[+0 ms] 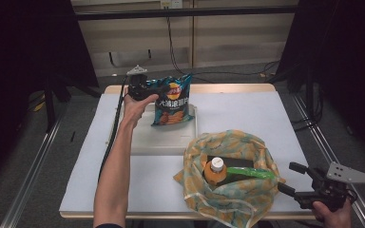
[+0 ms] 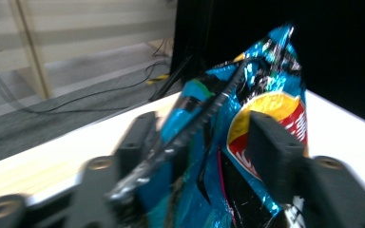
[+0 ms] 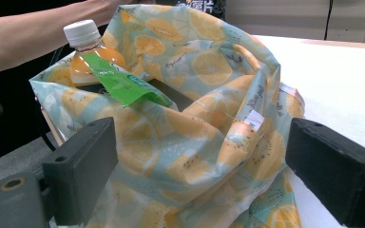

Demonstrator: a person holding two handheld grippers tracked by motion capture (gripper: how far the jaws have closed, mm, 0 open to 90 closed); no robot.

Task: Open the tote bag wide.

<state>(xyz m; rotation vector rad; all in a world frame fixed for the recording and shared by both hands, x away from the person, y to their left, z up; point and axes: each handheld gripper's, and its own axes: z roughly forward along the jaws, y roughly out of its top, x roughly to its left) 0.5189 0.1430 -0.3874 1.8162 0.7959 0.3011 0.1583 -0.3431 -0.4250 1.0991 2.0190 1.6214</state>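
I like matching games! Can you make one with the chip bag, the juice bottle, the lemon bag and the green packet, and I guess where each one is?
Things:
1. blue chip bag
2. orange juice bottle
3. lemon-print bag
4. green packet

Places:
A. lying across the bag's opening, beside the bottle
B. upright at the far side of the table, between the left gripper's jaws
C. standing inside the cloth bag, white cap up
D. near the table's front edge, mouth open, in front of the right gripper

Pairs: 1-B, 2-C, 3-D, 4-A
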